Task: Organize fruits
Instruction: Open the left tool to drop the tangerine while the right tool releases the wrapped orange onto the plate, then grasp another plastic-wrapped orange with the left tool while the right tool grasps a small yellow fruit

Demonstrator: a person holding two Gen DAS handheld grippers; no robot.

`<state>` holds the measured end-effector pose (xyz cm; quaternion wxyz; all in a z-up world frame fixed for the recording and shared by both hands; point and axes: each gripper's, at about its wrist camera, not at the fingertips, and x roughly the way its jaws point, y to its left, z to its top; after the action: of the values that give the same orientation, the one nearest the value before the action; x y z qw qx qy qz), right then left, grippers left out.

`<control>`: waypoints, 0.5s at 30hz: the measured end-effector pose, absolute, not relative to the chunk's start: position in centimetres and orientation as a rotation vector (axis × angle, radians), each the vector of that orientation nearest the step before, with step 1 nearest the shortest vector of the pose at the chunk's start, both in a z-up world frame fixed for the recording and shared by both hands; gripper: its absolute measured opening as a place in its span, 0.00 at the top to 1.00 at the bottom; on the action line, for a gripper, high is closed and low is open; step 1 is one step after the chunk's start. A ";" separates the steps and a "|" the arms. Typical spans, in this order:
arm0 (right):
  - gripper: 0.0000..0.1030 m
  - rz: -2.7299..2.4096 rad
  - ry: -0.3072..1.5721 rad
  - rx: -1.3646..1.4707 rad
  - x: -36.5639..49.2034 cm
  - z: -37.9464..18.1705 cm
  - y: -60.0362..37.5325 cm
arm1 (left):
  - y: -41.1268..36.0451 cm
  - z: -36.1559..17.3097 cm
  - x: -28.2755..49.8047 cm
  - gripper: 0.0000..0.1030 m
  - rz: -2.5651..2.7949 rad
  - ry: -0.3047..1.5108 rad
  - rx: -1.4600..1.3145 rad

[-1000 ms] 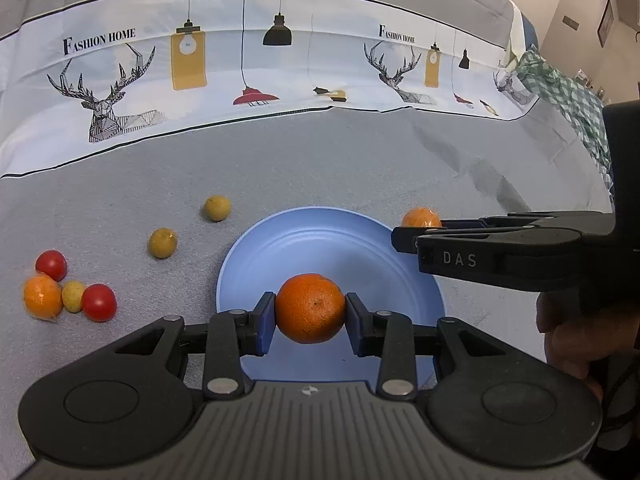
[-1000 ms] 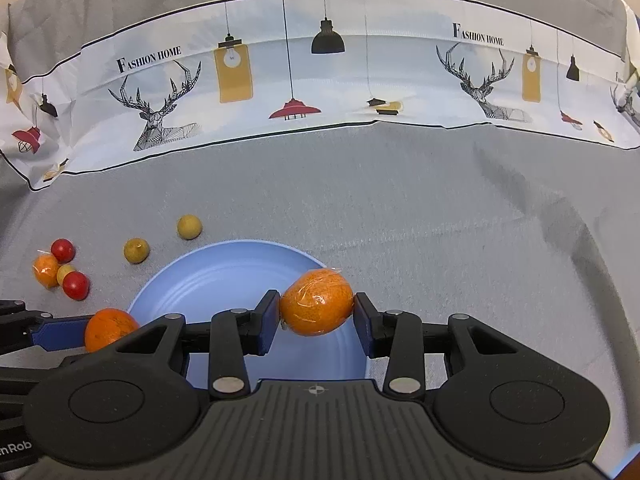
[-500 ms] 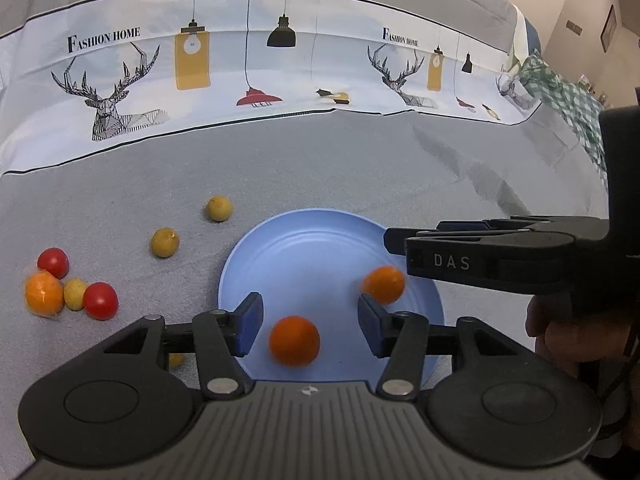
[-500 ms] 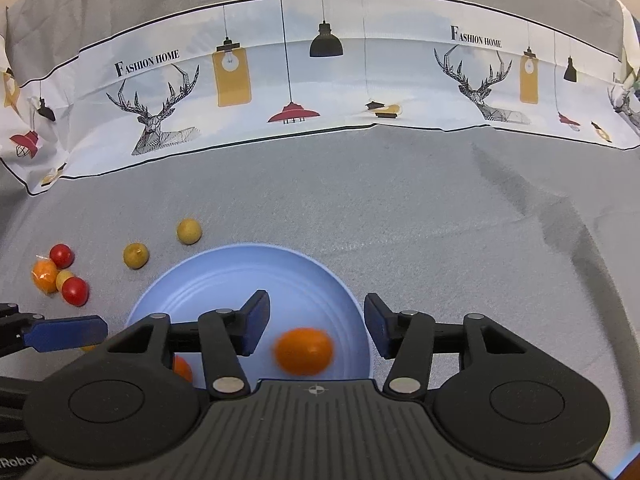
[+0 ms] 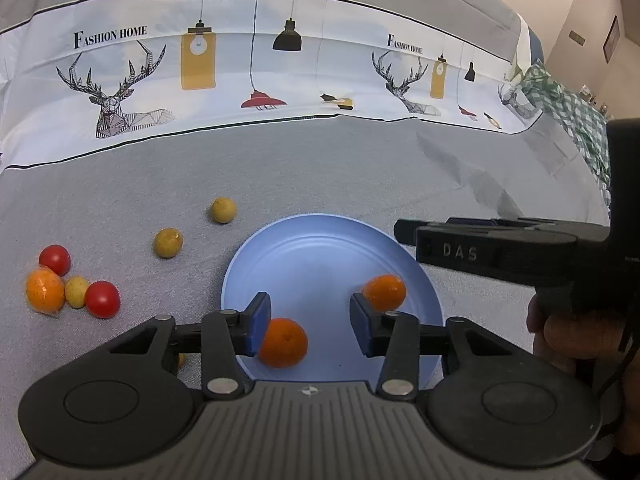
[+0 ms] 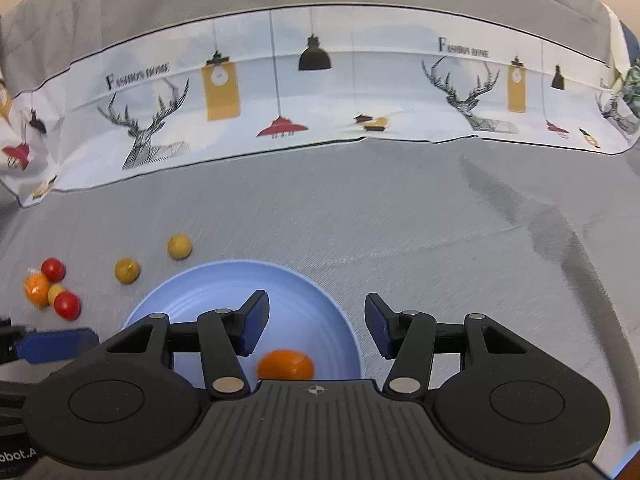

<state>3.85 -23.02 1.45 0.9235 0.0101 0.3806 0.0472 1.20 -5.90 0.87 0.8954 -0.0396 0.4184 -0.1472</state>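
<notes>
Two oranges lie on a light-blue plate (image 5: pixel 320 240) set on a grey cloth (image 5: pixel 320 168), with both hand-held grippers poised above it and holding nothing. In the left wrist view, the left gripper (image 5: pixel 310 326) stands with its blue-padded jaws apart; they have just been closing a little, and the pads press on nothing, though the near orange (image 5: pixel 286 344) lies on the plate below them, just beside the left pad. The second orange (image 5: pixel 386 291) rests on the plate's right part, beyond the right pad. The right gripper (image 6: pixel 316 326) hangs with jaws parted and empty, that same wrapped-looking orange (image 6: pixel 285 364) showing on the plate beneath it. From the left camera the right gripper appears side-on at the right edge, a hand (image 5: pixel 576 332) around its handle. Left of the plate, on the cloth, two yellow-green fruits (image 5: pixel 169 243) lie apart from each other, and farther left sits a cluster: two red tomatoes (image 5: pixel 102 299), a small yellow fruit (image 5: pixel 76 291) and another orange (image 5: pixel 45 290), close together. A printed band (image 5: pixel 200 80) with deer, lamps and the words "Fashion Home" runs across the fabric behind
</notes>
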 end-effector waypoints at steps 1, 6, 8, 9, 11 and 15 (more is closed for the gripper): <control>0.46 0.095 0.775 0.027 3.8 1.5 -23.1 | -5.9 0.9 1.2 0.54 -0.306 0.868 -0.081; 0.46 0.087 0.748 0.044 3.8 1.8 -23.4 | -5.9 0.9 1.2 0.56 -0.307 0.866 -0.083; 0.46 0.087 0.736 0.049 3.7 1.9 -23.4 | -5.9 1.0 1.2 0.57 -0.301 0.863 -0.086; 0.46 0.086 0.731 0.051 3.7 2.0 -23.3 | -5.8 1.0 1.3 0.58 -0.296 0.861 -0.087; 0.47 0.088 0.723 0.056 3.7 2.1 -23.3 | -5.6 1.0 1.3 0.61 -0.286 0.862 -0.093; 0.47 0.091 0.708 0.056 3.7 2.3 -23.1 | -4.8 1.5 1.6 0.65 -0.260 0.850 -0.106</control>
<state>3.67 -23.14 2.31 0.9365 0.0275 0.3467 0.0444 1.56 -4.80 1.45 0.9016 -0.0511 0.4107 -0.1256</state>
